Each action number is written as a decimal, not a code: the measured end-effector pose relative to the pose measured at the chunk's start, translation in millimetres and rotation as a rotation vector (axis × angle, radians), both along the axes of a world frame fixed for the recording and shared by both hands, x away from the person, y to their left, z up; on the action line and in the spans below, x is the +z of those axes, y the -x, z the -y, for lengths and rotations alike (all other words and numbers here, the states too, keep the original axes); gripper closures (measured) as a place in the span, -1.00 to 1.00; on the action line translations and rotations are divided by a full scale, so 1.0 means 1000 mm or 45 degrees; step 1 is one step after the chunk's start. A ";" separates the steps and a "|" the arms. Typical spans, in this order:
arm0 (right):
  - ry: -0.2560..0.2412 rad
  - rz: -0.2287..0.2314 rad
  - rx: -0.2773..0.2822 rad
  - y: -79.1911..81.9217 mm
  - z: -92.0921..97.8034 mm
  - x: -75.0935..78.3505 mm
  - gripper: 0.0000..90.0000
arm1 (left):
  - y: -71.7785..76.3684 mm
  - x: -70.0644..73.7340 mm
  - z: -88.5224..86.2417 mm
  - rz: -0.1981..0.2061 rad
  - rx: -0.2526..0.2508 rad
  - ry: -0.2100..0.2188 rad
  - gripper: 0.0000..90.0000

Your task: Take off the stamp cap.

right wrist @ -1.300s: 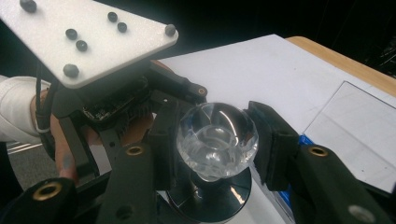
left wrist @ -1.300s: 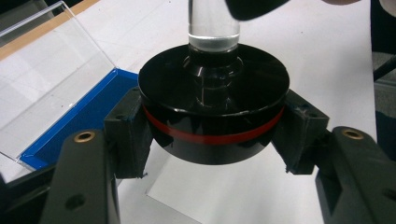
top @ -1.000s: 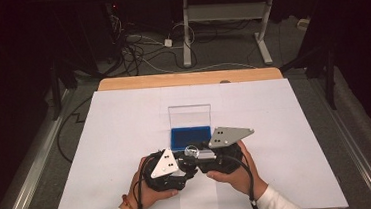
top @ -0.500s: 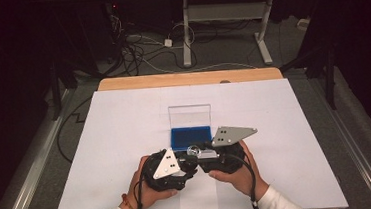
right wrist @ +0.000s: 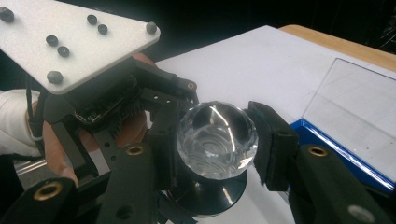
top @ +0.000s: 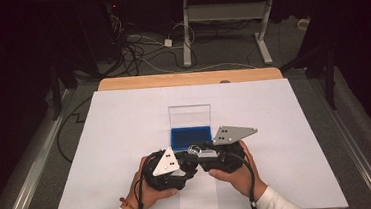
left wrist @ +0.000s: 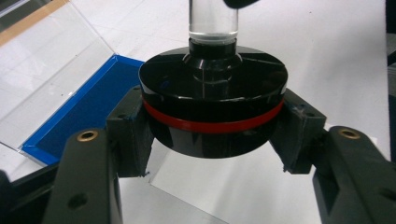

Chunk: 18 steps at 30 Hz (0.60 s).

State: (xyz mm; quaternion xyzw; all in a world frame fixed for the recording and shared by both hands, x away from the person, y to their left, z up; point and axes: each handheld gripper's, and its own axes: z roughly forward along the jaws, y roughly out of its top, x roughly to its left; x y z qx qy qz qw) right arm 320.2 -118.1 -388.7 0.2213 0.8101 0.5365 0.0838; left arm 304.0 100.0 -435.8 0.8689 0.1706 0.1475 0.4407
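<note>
Count on the desk point(top: 126, 139): one blue-lined case point(top: 191, 134) with one clear lid standing open, and one round black base point(left wrist: 214, 102) with a single red band, carrying one faceted clear knob point(right wrist: 217, 140). Two tongs are present, left tongs point(top: 184, 161) and right tongs point(top: 197, 151), each topped by one three-cornered plate.

black base point(left wrist: 212, 105) with a red band, clear faceted knob point(right wrist: 217, 140), blue-lined case point(top: 191, 136), white table point(top: 285, 126).

Wooden-edged bench point(top: 186, 79) under a white sheet point(top: 126, 139). Directly on the sheet: an open blue-lined case point(top: 191, 134) near the middle, clear lid point(top: 190, 116) upright behind, and a transparent pane point(left wrist: 219, 191) at the near edge.
</note>
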 end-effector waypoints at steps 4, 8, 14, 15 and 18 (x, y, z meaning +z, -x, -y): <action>-0.002 0.013 -0.006 0.001 -0.001 0.000 0.27 | 0.000 0.000 0.000 -0.017 0.001 0.010 -0.18; 0.001 0.016 -0.015 0.002 -0.001 -0.002 0.27 | -0.001 -0.002 0.000 -0.047 -0.005 0.017 -0.18; 0.000 0.020 -0.016 0.003 -0.001 -0.003 0.27 | -0.002 -0.003 -0.001 -0.069 -0.020 0.026 -0.18; -0.003 0.018 -0.014 0.003 -0.001 -0.003 0.27 | -0.003 -0.003 -0.001 -0.081 -0.027 0.037 -0.18; -0.009 0.017 -0.012 0.003 0.000 -0.003 0.27 | -0.003 -0.003 -0.002 -0.095 -0.042 0.048 -0.18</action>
